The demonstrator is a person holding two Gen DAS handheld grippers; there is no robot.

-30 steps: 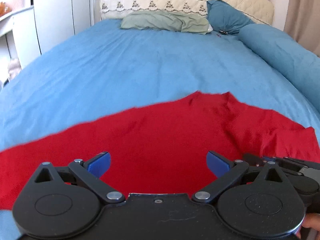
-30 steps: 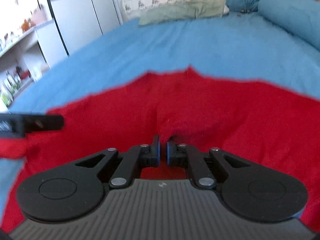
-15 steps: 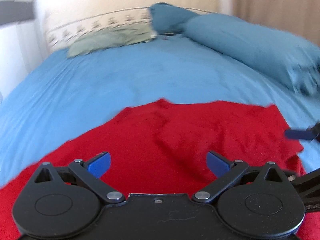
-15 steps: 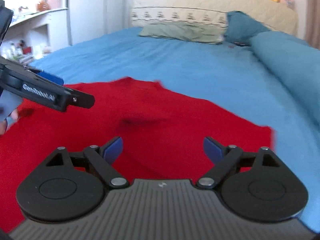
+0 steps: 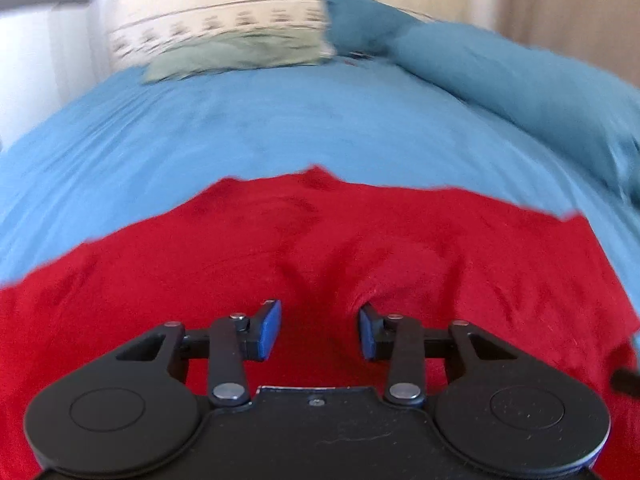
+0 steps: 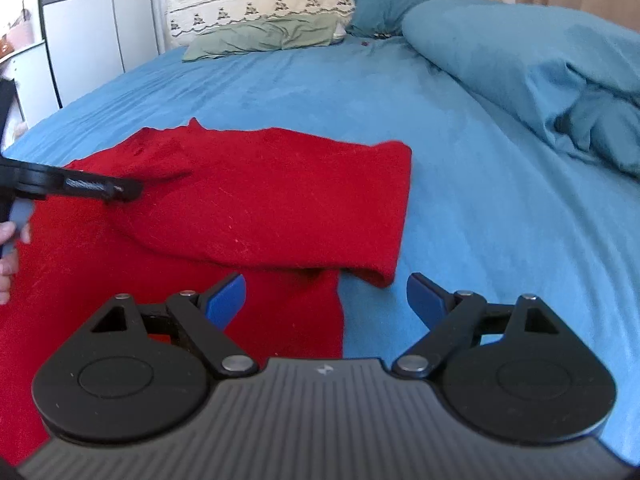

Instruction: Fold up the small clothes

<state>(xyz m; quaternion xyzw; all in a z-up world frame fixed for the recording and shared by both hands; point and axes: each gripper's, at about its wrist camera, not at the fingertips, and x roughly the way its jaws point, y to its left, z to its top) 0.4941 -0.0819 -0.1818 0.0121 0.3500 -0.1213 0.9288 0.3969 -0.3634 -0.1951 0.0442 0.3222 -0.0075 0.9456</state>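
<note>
Bed (image 6: 460,208) fills both views, its blue cover soft and wrinkled under the work. Duvet (image 6: 532,60) lies bunched along the far side from 1 to 3 o'clock in the right wrist view, and a green pillow (image 6: 264,36) sits at 11 o'clock by the headboard, both well apart from the work.

The red garment (image 6: 260,200) is spread on the cover from 9 o'clock to the centre of that view, with one side already laid over itself; the doubled flap ends in a loose rounded edge just ahead of the right gripper.

The left gripper (image 5: 319,332) sits low over the red cloth at 6 o'clock of its own view, fingers partly apart with a pinched ridge rising between them. That view is smeared, so whether the pads touch the fabric is hard to say; they look not yet closed on it.

The right gripper (image 6: 326,300) hovers with fingers wide apart, holding nothing, straddling the garment's edge and bare cover.

Risks, as I judge them: closing on that ridge could catch the bed cover along with the cloth, or take only one layer. Lifting then would drag the flap askew and undo the fold. The loose edge at 5 o'clock may also slide on the soft cover.
</note>
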